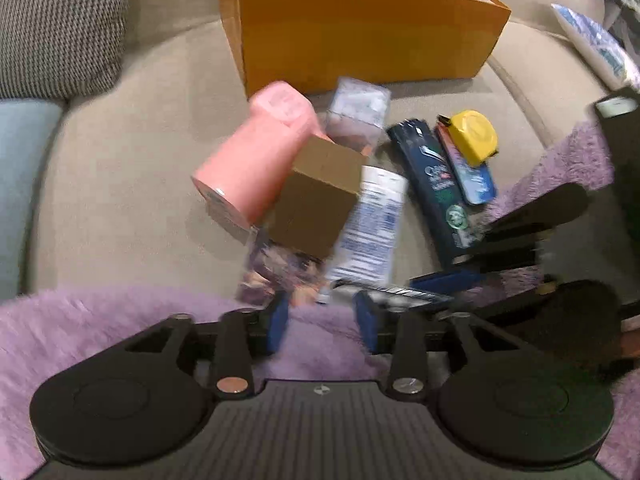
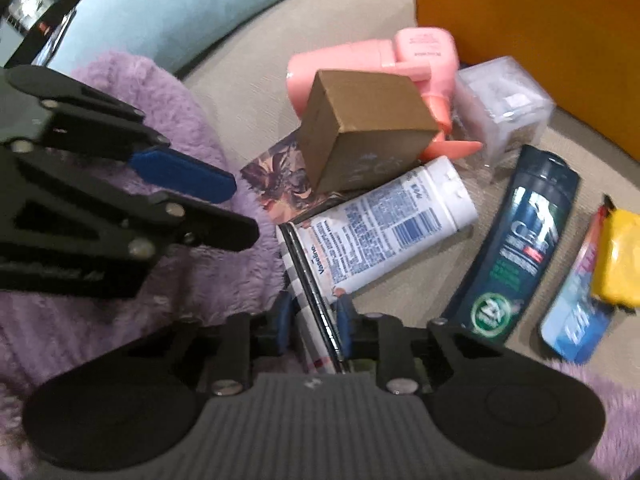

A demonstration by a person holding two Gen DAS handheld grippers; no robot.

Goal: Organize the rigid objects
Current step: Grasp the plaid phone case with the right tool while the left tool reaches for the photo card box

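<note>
A pile of objects lies on a beige sofa before an orange box (image 1: 360, 36): a pink bottle (image 1: 256, 152), a brown cardboard box (image 1: 316, 200), a white Vaseline tube (image 1: 368, 224), a dark shampoo bottle (image 1: 432, 188), a yellow tape measure (image 1: 474, 134), a clear plastic case (image 1: 356, 112). My right gripper (image 2: 314, 320) is shut on the flat crimped end of the Vaseline tube (image 2: 384, 228). My left gripper (image 1: 322, 320) is open and empty, just short of the pile; it also shows in the right wrist view (image 2: 236, 208).
A purple fluffy blanket (image 1: 100, 320) covers the sofa's near side. A grey patterned cushion (image 1: 56, 24) and a light blue cushion (image 2: 168, 8) lie at the left. A blue toothpaste pack (image 2: 576, 312) lies under the tape measure. A floral card (image 2: 280, 180) sits under the cardboard box.
</note>
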